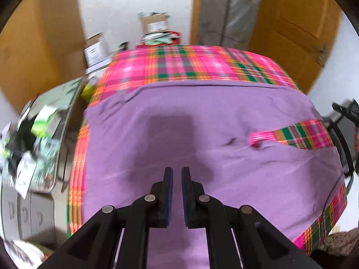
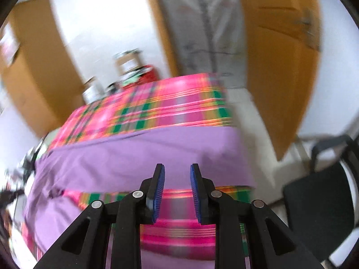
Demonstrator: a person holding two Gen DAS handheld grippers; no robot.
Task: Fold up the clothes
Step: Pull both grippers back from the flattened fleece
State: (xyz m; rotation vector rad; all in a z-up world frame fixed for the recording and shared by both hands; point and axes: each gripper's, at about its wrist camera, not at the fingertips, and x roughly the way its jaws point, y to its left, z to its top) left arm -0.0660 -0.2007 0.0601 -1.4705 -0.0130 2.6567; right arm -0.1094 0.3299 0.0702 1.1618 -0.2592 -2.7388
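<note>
Left gripper (image 1: 177, 171) hangs over the purple cloth (image 1: 202, 116), jaws nearly together w/ a thin gap, nothing between the blue pads (image 1: 171, 192). Its shadow falls on the cloth just ahead of the tips.

Right gripper (image 2: 177, 168) jaws apart, wider gap than left, empty. It sits above the near-right part of the cloth (image 2: 139, 157), over a patch of bare plaid.

Cloth lies spread flat across a table covered w/ a pink/green/orange plaid cover (image 1: 190, 65). Plaid shows as a band along the far edge, a strip down the left side and at the near-right corner. Mild creases only, mostly left-far corner and centre-right. Right side of cloth has a wedge-shaped gap where plaid (image 1: 300, 134) shows through; cloth edge there looks turned or split, can't tell which. In right wrist view a plaid stripe (image 2: 179, 213) runs across below the main purple span, w/ more purple nearer the camera.

Surroundings: wooden door (image 1: 296, 29) far right, grey hanging cover (image 1: 231, 9) beside it, cardboard boxes (image 1: 154, 22) against the white wall behind the table. Cluttered tray (image 1: 44, 139) off the table's left edge. Black chair (image 2: 323, 201) to the right of the table, apart from it.

Both views motion-blurred, right wrist worse.
</note>
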